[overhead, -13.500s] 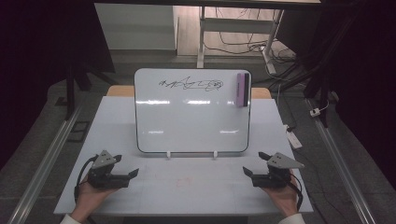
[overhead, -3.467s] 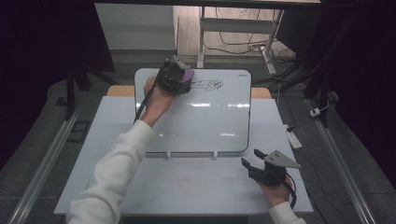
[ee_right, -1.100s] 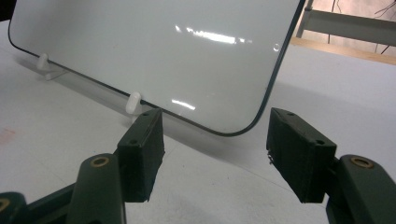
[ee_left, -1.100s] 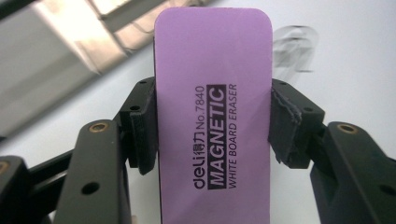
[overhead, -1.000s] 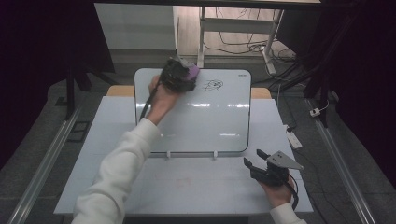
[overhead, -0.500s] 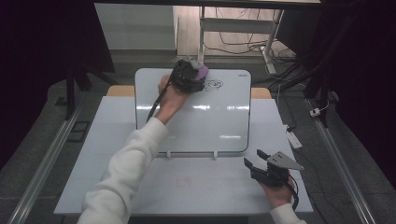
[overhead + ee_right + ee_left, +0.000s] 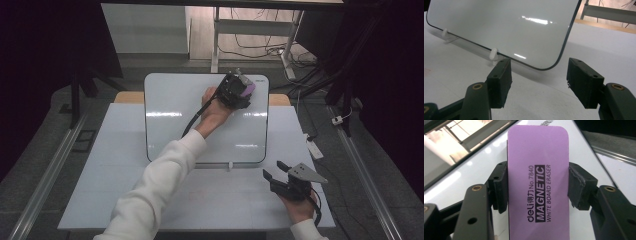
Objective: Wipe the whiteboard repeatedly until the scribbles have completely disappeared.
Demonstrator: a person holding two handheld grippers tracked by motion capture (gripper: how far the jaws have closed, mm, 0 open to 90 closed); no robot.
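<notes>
The purple eraser [image 7: 538, 182] is clamped between the left gripper's [image 7: 235, 92] jaws, pressed flat to the whiteboard [image 7: 170, 130] near its top right corner. The right gripper [image 7: 276, 169] rests on the table [image 7: 100, 200] below the board's corner, jaws apart around nothing.

The left gripper [image 7: 537, 187] clamps a purple magnetic eraser [image 7: 538, 157] by its long sides, flat against the whiteboard [image 7: 474, 172].

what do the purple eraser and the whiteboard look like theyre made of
Eraser: smooth matte purple shell, probably plastic, printed "magnetic white board eraser".
Whiteboard: glossy white panel with a thin dark edge, mirroring the lights; coated metal or glass, hard to tell which.
</notes>
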